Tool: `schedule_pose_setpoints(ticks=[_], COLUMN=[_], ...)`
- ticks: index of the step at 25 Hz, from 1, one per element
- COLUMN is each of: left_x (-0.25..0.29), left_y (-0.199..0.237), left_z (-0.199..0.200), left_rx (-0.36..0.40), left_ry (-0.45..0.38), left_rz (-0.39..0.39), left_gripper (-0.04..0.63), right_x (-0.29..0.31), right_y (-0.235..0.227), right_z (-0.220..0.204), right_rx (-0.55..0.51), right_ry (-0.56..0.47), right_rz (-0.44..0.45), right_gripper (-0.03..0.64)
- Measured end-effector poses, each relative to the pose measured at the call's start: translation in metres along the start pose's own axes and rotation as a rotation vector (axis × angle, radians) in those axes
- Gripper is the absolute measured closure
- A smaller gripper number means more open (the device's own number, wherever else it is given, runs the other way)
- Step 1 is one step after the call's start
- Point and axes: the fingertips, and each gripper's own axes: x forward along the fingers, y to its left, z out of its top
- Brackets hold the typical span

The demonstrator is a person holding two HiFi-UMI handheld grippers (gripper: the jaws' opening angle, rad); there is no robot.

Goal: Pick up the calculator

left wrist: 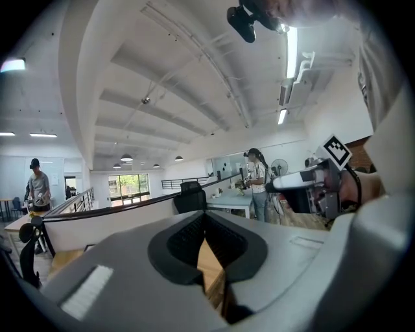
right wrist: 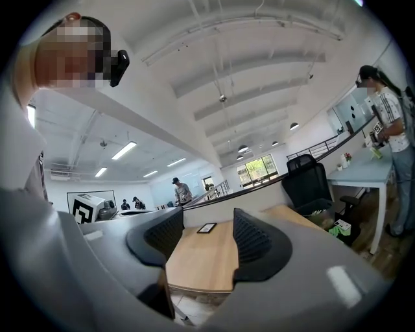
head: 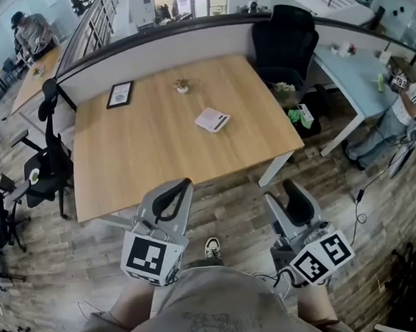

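The calculator [head: 212, 119] is a white, flat slab with a dark strip. It lies right of centre on the wooden table [head: 150, 159], seen only in the head view. Both grippers hang over the floor in front of the table's near edge, well short of the calculator. My left gripper [head: 183, 185] [left wrist: 202, 224] has its dark pads meeting at the tips, with nothing between them. My right gripper [head: 279, 190] [right wrist: 207, 237] stands open, and the tabletop [right wrist: 201, 259] shows through the wide gap. The calculator appears in neither gripper view.
A black picture frame [head: 120, 94] [right wrist: 207, 227] and a small plant [head: 182, 86] sit near the table's far edge, against a grey partition [head: 163, 54]. Black chairs stand at the left [head: 50, 163] and behind right [head: 284, 41]. A pale blue desk [head: 359, 78] with a person [head: 411, 103] is at right.
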Motion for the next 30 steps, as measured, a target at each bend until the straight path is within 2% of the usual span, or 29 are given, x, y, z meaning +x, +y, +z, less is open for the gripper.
schedule_pose_setpoints(ticks=[2, 6, 11, 17, 26, 30], left_x=[0.011, 0.035, 0.06, 0.09, 0.157, 0.182], left_y=[0.017, 0.047, 0.077, 0.09, 0.109, 0.119], left_z=[-0.005, -0.011, -0.039, -0.057, -0.095, -0.114], left_rx=[-0.009, 0.035, -0.044, -0.063, -0.093, -0.129], left_ry=[0.011, -0.01, 0.026, 0.072, 0.164, 0.23], left_rz=[-0.01, -0.036, -0.023, -0.027, 0.015, 0.067], left_gripper=[0.594, 0.594, 0.594, 0.594, 0.594, 0.594], right_x=[0.024, 0.065, 0.095, 0.126, 0.188, 0.217], right_y=[-0.005, -0.018, -0.048, -0.097, -0.168, -0.193], right_z=[-0.005, -0.016, -0.042, -0.073, -0.109, -0.123], right_rx=[0.012, 0.064, 0.298, 0.455, 0.571, 0.605], right_ry=[0.019, 0.051, 0.085, 0.125, 0.235, 0.313], right_rz=[-0.007, -0.016, -0.03, -0.082, -0.07, -0.037], right_gripper=[0.388, 0.388, 0.388, 0.388, 0.388, 0.388])
